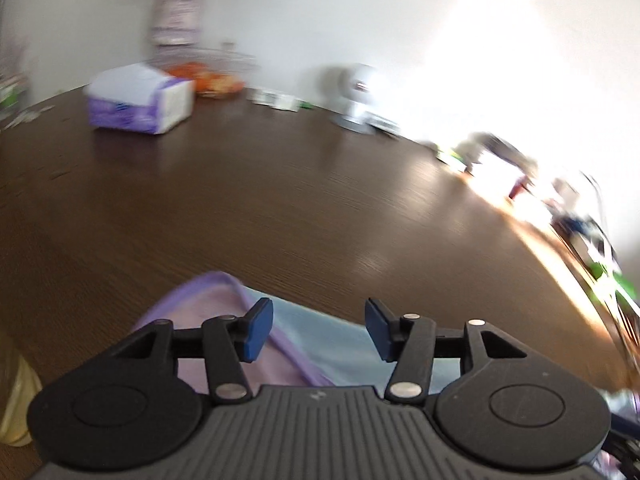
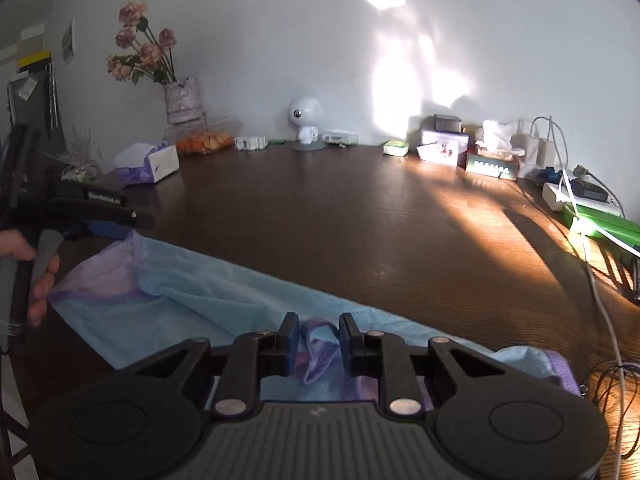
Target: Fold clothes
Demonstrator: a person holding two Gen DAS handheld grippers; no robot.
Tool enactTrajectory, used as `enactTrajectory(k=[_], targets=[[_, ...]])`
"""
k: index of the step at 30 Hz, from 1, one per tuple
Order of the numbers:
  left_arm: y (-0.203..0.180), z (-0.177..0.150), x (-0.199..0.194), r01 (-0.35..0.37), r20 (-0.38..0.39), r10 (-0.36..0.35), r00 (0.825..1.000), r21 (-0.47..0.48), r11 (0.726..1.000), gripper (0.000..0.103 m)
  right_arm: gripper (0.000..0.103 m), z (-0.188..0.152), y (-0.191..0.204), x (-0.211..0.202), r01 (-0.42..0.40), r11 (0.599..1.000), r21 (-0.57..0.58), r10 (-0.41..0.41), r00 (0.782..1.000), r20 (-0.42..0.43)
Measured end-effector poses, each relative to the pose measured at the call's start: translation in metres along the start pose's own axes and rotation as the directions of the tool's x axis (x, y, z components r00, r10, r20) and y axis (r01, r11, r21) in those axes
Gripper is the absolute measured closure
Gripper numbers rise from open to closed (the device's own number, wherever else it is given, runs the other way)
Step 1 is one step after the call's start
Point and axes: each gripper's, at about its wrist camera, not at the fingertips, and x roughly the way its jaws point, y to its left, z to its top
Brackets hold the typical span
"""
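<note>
So the garment (image 2: pixel 192 304) here is a thin light-blue thing with purple trim, lying in a long strip across the near side of the dark wooden worktop (image 2: pixel 360 216), parts of it already doubled over with a purple layer showing at both ends.

Left claw (image 1: pixel 319 330): jaws stand well apart, nothing between the blue pads, and it hovers just over the purple-edged corner of the cloth. The left view is smeared with blur. In the right wrist view you can see a hand (image 2: pixel 36 272) wrapped round its handle at the far left end of the cloth. My guess is it's there to either drop or re-grab that corner, can't tell which.

Right claw (image 2: pixel 319 346): jaws fairly narrow, with a bunched fold of purple and blue fabric sitting between them. Whether the pads actually press on it, I can't tell; there looks to be a bit of gap either side.

Having a claw at each end makes sense for a floppy strip like this.

Tissue pack (image 2: pixel 154 164), flower vase (image 2: pixel 182 100) and little white figure (image 2: pixel 306 120) are well back by the wall, out of the way.
</note>
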Motion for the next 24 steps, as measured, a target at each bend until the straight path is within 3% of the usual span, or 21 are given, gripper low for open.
enactTrajectory(k=[2, 3, 5, 7, 10, 13, 15, 16, 18, 20, 24], targets=[[-0.019, -0.010, -0.006, 0.053, -0.019, -0.051, 0.999, 0.097, 0.994, 0.047, 0.085, -0.007, 0.002, 0.008, 0.008, 1.000, -0.009, -0.008, 0.998, -0.067], [-0.028, -0.016, -0.008, 0.101, -0.034, -0.096, 0.995, 0.167, 0.981, 0.040, 0.085, -0.012, 0.002, 0.005, 0.004, 1.000, -0.016, -0.005, 0.997, -0.078], [-0.043, -0.028, -0.014, 0.209, -0.051, -0.203, 0.978, 0.282, 0.937, 0.039, 0.085, -0.017, -0.001, -0.010, -0.004, 1.000, -0.009, 0.004, 0.999, -0.054], [-0.052, -0.038, -0.020, 0.310, -0.068, -0.308, 0.949, 0.364, 0.878, 0.036, 0.084, -0.020, -0.004, -0.028, -0.001, 1.000, 0.005, 0.001, 1.000, -0.015], [-0.059, -0.043, -0.015, 0.320, -0.080, -0.316, 0.945, 0.418, 0.851, 0.035, 0.074, -0.015, -0.008, -0.036, -0.003, 1.000, -0.006, 0.003, 1.000, 0.020], [-0.066, -0.046, -0.006, 0.342, -0.116, -0.326, 0.938, 0.459, 0.820, 0.036, 0.074, -0.008, -0.008, -0.022, -0.028, 1.000, -0.012, 0.028, 1.000, 0.001], [-0.070, -0.048, -0.001, 0.351, -0.144, -0.322, 0.936, 0.486, 0.801, 0.046, 0.074, -0.002, -0.004, -0.013, -0.027, 0.999, -0.046, 0.025, 0.999, -0.031], [-0.069, -0.049, 0.000, 0.357, -0.157, -0.322, 0.934, 0.484, 0.799, 0.050, 0.074, 0.000, -0.002, -0.008, -0.027, 0.998, -0.063, 0.024, 0.999, -0.046], [-0.065, -0.049, 0.000, 0.358, -0.163, -0.319, 0.934, 0.471, 0.806, 0.070, 0.074, 0.005, 0.003, -0.004, -0.039, 0.992, -0.124, 0.032, 0.998, -0.059], [-0.056, -0.046, -0.002, 0.351, -0.156, -0.315, 0.936, 0.448, 0.822, 0.081, 0.099, 0.008, 0.009, -0.007, -0.041, 0.977, -0.211, 0.030, 0.998, -0.056], [-0.040, -0.040, -0.009, 0.330, -0.142, -0.298, 0.944, 0.405, 0.853, 0.080, 0.100, -0.003, 0.030, -0.041, -0.040, 0.885, -0.464, 0.074, 0.996, 0.056]])
